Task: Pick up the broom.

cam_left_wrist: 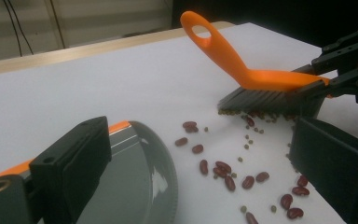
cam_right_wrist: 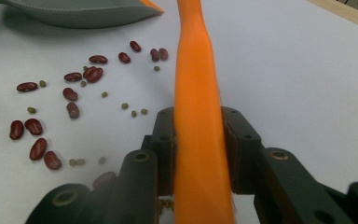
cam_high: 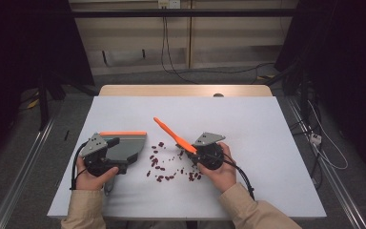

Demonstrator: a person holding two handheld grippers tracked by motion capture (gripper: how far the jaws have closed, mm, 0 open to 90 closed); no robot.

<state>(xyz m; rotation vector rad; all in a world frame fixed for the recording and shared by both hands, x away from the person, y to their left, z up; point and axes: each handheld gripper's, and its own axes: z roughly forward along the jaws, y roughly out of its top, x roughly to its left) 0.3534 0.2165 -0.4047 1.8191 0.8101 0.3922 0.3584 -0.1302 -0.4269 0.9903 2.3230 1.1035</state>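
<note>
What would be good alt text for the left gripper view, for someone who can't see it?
An orange-handled brush, clamped in the right claw, rests its dark bristles on a white table beside scattered red beans and small green ones. In the foreground, the left claw's black jaws hold a grey dustpan with an orange edge, facing the beans.

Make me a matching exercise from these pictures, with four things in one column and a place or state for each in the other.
Things:
1. brush
2. dustpan
3. red beans
4. right tool

Places or states:
A. scattered loose on the table
B. held at the left tool, mouth facing the beans
C. shut on an orange handle
D. bristles down beside the beans

Pairs: 1-D, 2-B, 3-A, 4-C
</note>
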